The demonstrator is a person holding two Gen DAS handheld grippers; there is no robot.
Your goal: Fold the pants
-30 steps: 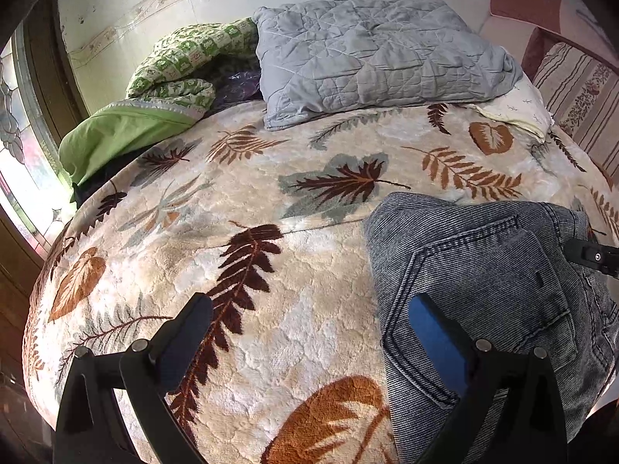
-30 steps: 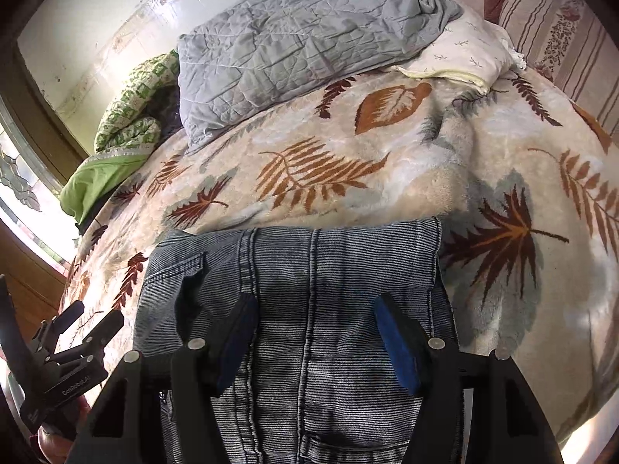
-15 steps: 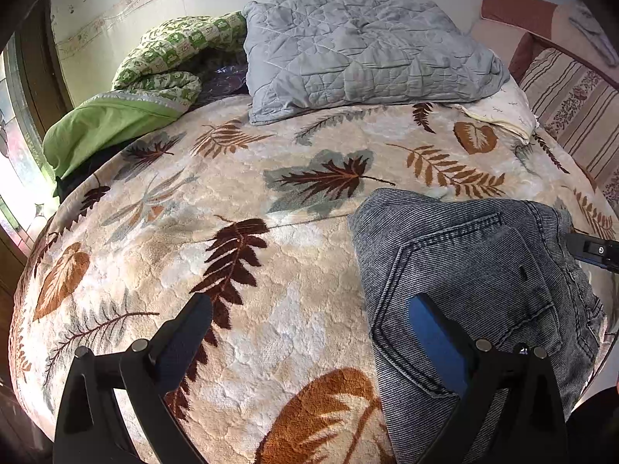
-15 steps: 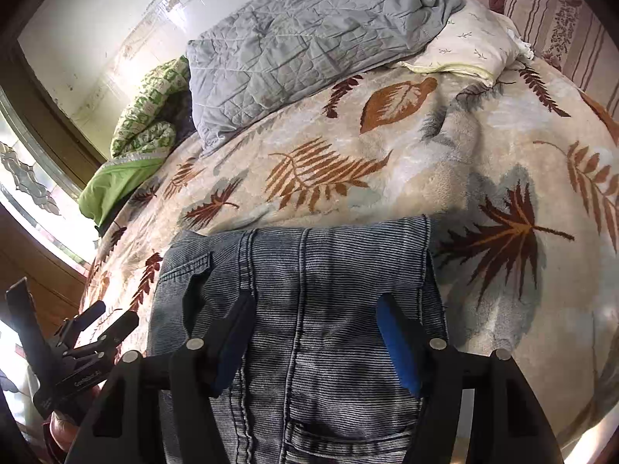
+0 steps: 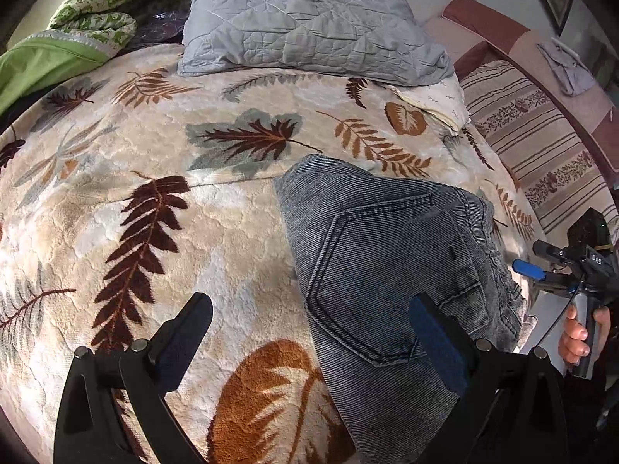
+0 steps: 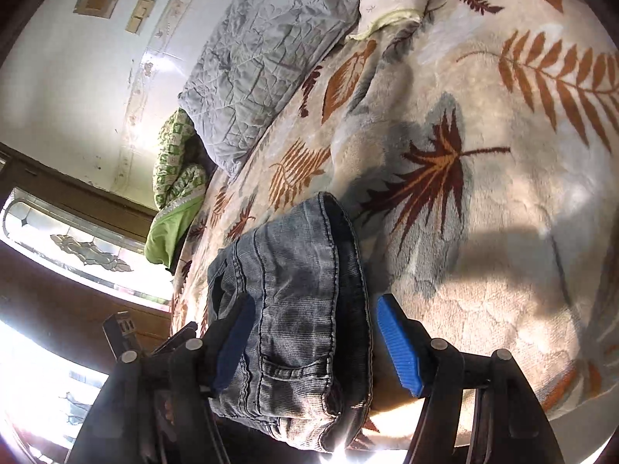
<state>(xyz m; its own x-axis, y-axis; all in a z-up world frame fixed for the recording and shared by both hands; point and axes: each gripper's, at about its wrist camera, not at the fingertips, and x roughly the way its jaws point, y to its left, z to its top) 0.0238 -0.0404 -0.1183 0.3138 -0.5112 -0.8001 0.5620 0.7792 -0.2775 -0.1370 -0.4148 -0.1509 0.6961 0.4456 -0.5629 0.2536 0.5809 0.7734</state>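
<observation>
Left tongs [image 5: 309, 342] wide open, empty above the bed [image 5: 162, 201], folded pants [image 5: 387, 270] under the right-side finger, right tongs [image 6: 315, 342] parted around the pants' edge, pads clear, hand [image 5: 580, 332] gripping its handle

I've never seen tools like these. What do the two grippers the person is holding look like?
Each gripper is a black frame with silver bolts and two fingers faced with ribbed blue pads: the left gripper, the right gripper. In the left view, the right one has a grey handle and a thin cable.

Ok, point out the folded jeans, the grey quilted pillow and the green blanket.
folded jeans [image 5: 387, 255], left wrist view, back pocket.
grey quilted pillow [image 5: 305, 19], left wrist view, centre of its face.
green blanket [image 5: 42, 58], left wrist view, plain green side.
</observation>
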